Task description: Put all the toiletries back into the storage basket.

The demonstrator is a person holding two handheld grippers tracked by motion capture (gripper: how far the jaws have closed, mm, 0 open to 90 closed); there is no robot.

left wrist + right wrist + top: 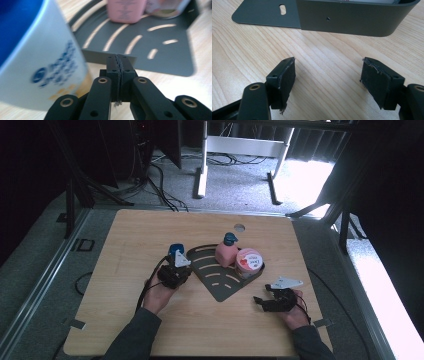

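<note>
A white bottle with a blue cap [175,251] stands on the wooden table just left of a dark grey slotted corner rack [220,281]. In the left gripper view this bottle [37,62] looms blurred at the left. My left gripper [180,269] [119,58] is shut, pads pressed together with nothing between them, right beside the bottle and in front of the rack's low edge [162,57]. A pink bottle [227,251] [126,11] and a round tub with a pink-and-white lid [248,261] stand on the rack. My right gripper [260,301] [328,75] hangs open over bare wood near the rack's wall [352,20].
The table [125,320] has a small round hole [239,227] near its far edge. Beyond it lie grey carpet, cables and a white desk frame [240,150]. Forearms in dark sleeves come in from the bottom edge.
</note>
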